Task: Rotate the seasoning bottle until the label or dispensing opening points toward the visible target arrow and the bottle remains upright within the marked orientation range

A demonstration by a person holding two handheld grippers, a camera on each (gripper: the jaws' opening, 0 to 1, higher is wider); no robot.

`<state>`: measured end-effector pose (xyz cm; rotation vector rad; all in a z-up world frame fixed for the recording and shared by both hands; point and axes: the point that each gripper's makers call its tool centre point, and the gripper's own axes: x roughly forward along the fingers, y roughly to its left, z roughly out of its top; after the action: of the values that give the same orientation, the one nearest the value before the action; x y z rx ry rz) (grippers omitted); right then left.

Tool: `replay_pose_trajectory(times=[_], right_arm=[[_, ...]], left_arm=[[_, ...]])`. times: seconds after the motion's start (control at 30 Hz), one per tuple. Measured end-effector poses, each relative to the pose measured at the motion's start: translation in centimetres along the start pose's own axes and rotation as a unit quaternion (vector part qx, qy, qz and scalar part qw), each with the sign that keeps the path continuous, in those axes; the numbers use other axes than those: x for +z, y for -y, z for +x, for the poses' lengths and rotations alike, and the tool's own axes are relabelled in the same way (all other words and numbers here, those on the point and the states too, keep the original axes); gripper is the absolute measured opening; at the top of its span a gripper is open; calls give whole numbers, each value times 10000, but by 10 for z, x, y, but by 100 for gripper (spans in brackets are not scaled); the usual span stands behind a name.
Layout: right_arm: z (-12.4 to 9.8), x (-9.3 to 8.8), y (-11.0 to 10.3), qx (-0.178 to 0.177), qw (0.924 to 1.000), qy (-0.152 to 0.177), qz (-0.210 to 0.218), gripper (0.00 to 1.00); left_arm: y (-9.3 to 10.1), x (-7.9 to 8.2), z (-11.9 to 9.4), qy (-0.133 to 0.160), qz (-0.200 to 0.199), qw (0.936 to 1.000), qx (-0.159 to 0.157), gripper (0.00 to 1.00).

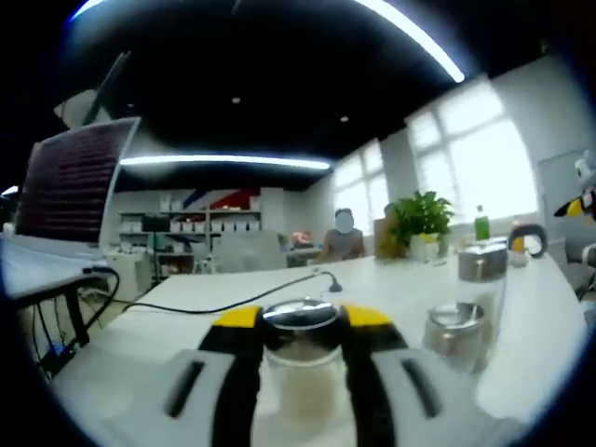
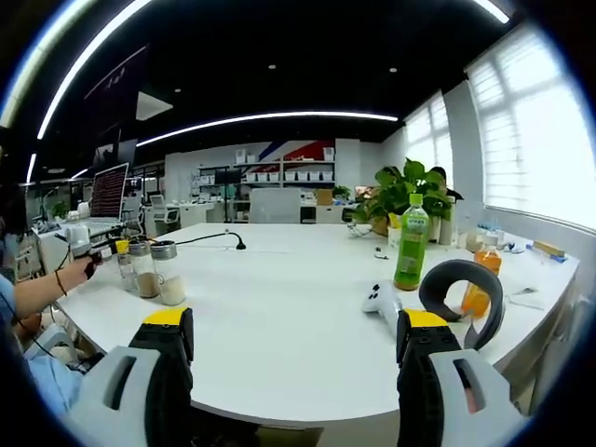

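On the white bench [image 1: 372,279], in the left gripper view, the left claw [image 1: 300,328] is closed around a seasoning bottle [image 1: 300,358] with a silver cap, its yellow-tipped jaws pressing both sides; the bottle stands upright with pale powder inside, and two more jars [image 1: 470,307] sit just right of it. In the right gripper view the right claw [image 2: 295,335] is wide open and grips nothing, held over the bench with a green drink bottle [image 2: 411,242], black headphones [image 2: 459,291] and a white controller [image 2: 381,300] ahead.
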<state>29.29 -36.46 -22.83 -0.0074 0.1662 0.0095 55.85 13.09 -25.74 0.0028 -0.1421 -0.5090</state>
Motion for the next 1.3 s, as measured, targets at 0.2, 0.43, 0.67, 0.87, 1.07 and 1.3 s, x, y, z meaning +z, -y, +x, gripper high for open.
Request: replay_pose_trajectory(times=[0.2, 0.43, 0.67, 0.87, 1.07, 1.3], right_arm=[[-1, 1, -2, 8, 10000, 12, -29, 93], [-1, 1, -6, 13, 10000, 0, -64, 93], [1, 0, -8, 57, 9999, -29, -81, 93], [1, 0, -9, 61, 9999, -23, -82, 93], [1, -1, -13, 92, 9999, -42, -111, 93], [0, -1, -18, 197, 9996, -80, -206, 94]], left_arm=[[9, -2, -16, -41, -15, 9999, -90, 34], [20, -7, -30, -54, -88, 9998, -151, 34], [30, -10, -40, -48, -54, 9998, -186, 34], [30, -13, -42, -78, 22, 9999, -129, 34], [34, -14, -44, -12, -1, 10000, -10, 34], [33, -15, -45, -166, -112, 9998, 69, 34]])
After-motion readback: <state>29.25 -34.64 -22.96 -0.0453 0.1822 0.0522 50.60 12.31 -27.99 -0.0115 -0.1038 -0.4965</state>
